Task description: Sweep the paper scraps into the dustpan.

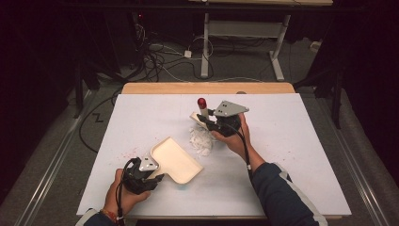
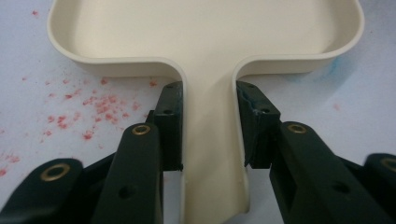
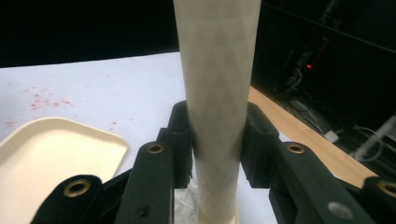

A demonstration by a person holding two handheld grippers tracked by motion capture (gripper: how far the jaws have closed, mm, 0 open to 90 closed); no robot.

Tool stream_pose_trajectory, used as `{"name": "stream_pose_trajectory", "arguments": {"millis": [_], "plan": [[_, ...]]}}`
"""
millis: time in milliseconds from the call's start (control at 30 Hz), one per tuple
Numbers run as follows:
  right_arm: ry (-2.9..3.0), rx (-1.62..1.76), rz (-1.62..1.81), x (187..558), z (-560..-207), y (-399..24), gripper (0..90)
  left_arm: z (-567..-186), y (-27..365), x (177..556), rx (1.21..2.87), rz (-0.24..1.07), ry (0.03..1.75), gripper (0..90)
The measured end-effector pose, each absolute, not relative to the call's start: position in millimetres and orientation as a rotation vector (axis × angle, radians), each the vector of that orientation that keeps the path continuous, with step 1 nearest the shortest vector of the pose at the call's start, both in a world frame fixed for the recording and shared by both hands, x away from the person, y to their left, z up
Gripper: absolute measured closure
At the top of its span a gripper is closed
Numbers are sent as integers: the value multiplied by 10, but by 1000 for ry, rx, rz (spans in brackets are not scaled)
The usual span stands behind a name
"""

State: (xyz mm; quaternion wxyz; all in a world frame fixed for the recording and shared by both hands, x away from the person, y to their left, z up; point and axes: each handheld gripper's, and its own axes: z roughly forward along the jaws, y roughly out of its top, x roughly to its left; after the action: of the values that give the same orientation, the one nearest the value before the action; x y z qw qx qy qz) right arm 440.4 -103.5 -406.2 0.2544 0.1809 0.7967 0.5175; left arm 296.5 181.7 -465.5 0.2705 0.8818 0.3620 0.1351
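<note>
Black two-jaw left gripper (image 1: 157,179) and right gripper (image 1: 203,120), each topped by a grey three-cornered plate with small holes. Brass-ringed screws along the jaw arms. Black trailing cables. Dark blue sleeve, pale stripe; red wristband.

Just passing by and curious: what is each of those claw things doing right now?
Left gripper: shut on the cream dustpan's handle.
Right gripper: shut on the brush's pale handle, above the white scraps.

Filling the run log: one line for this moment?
left gripper: shut on dustpan handle | right gripper: shut on brush handle | paper scraps: on table
</note>
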Motion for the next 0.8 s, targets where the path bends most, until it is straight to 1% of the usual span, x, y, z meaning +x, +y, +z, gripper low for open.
{"name": "stream_pose_trajectory", "arguments": {"millis": [200, 600, 800], "plan": [[2170, 490, 1440, 4343, -4070, -1029, 694, -4678, 1822, 2990, 2378, 337, 987, 635], [2185, 400, 1513, 3920, -4110, -845, 695, -4691, 1778, 3006, 2383, 328, 998, 635], [2197, 362, 1545, 3789, -4093, -715, 700, -4682, 1689, 3023, 2382, 334, 1001, 635]]}}
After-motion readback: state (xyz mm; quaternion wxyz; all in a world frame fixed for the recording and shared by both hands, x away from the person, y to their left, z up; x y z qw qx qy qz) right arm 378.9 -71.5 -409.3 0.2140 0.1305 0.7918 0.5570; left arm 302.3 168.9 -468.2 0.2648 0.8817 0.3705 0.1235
